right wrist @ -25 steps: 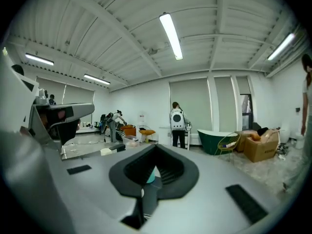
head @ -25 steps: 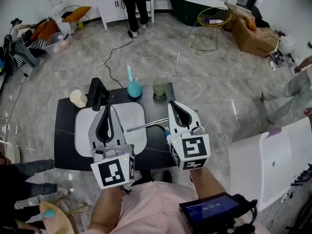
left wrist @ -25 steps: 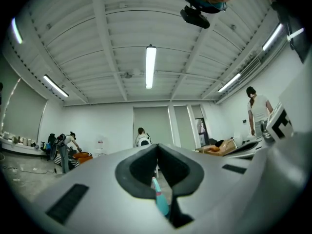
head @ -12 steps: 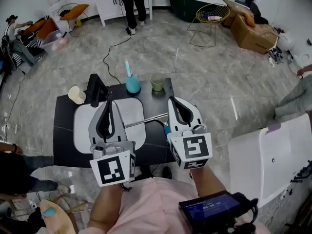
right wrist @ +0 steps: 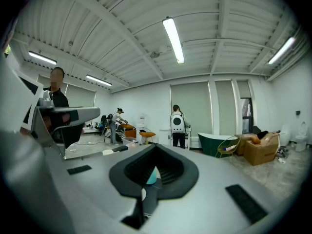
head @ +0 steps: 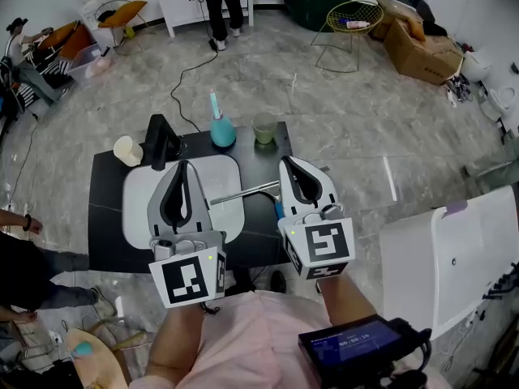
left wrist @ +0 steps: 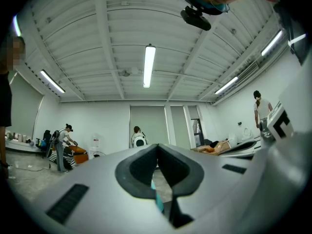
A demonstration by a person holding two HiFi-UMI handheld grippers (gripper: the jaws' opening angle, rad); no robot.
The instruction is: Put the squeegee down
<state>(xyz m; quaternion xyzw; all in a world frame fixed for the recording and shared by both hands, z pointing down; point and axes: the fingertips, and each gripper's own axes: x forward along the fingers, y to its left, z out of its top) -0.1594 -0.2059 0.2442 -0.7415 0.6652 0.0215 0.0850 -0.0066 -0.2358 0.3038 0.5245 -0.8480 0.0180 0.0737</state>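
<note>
Right gripper point(head: 290, 165) closed, empty, just beside the squeegee point(head: 243, 191) lying across the right edge of the basin point(head: 217, 175).

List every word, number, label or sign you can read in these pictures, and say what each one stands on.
No text can be read in any view.
On the black device: a row of pale characters on its screen, too small and blurred to read.
On the cubes of the left gripper and right gripper: black-and-white square markers only, no letters or digits.
</note>
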